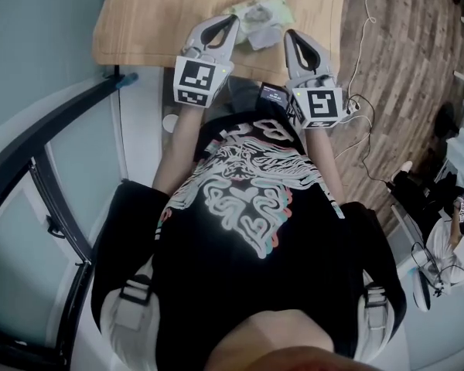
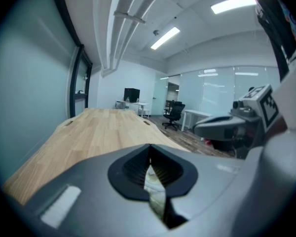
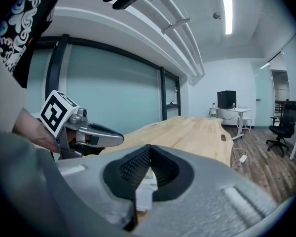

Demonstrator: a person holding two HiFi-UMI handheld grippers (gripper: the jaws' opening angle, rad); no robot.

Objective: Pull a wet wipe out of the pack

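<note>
Wooden table (image 1: 155, 14) cut off at the top of the head view. At left, left gripper (image 1: 233, 18) with fingers pressed together, tip just beside the wet wipe pack (image 1: 267, 8) near the table's front edge. Behind that tip, only a greenish sliver (image 2: 155, 191), blurred. Between the grippers, a pale crumpled sheet (image 1: 259, 39), hard to make out. At right, right gripper (image 1: 288, 34) likewise closed at the tip, a white scrap (image 3: 144, 191) behind it. Impossible to tell whether pinched.

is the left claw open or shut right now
Shut. In the left gripper view the left claw has its jaws meeting in a closed line at the tip; the pack only shows through the hollow below.
</note>
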